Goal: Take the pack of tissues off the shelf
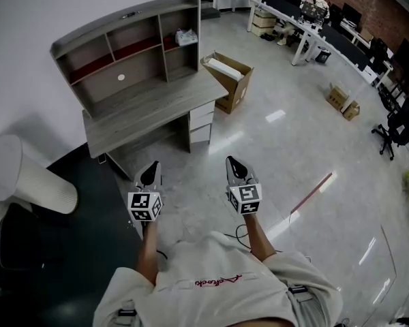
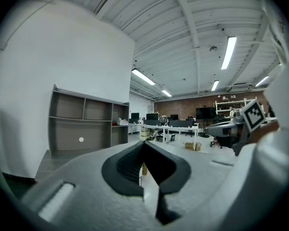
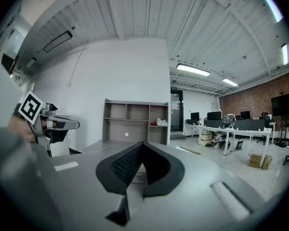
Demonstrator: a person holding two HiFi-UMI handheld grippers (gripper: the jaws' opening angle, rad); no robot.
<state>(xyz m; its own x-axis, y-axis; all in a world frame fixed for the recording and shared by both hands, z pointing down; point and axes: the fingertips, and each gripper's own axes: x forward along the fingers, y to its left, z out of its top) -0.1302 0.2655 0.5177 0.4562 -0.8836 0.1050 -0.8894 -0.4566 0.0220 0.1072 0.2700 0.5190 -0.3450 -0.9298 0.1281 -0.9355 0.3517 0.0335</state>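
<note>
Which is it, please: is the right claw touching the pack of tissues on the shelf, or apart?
Apart. The head view shows the right claw short of the desk, far from the pack of tissues on the shelf.

The person wears a cream short-sleeved shirt with red script across it, while the left gripper and right gripper are pale grey shells, each bearing a white cube of black square markers at its rear and black ribbed pads lining its jaws at the tip.
</note>
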